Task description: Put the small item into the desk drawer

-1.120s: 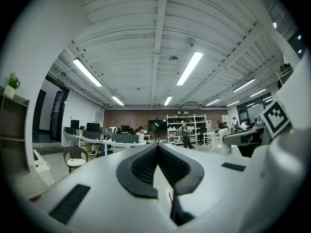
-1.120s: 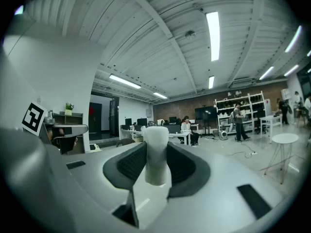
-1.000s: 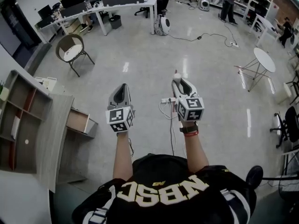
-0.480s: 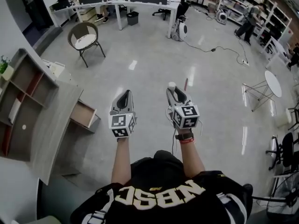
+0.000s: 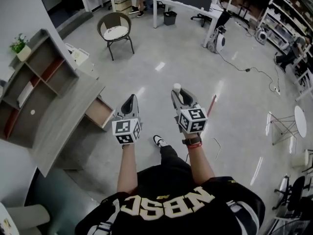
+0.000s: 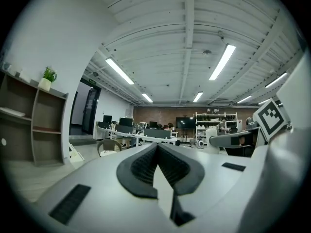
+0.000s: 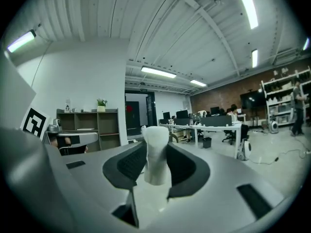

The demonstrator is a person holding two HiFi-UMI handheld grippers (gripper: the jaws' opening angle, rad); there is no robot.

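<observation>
The small white item (image 7: 156,154) is standing upright, pinched in the right claw (image 5: 179,94). The open desk drawer (image 5: 100,112) is lying at its nine o'clock, beyond the left claw (image 5: 129,103), which is riding closed, empty and nearer.

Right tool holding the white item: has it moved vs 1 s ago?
Yes. In the head view the right tool, shut on the small white item, has come nearer the open desk drawer at left.
</observation>
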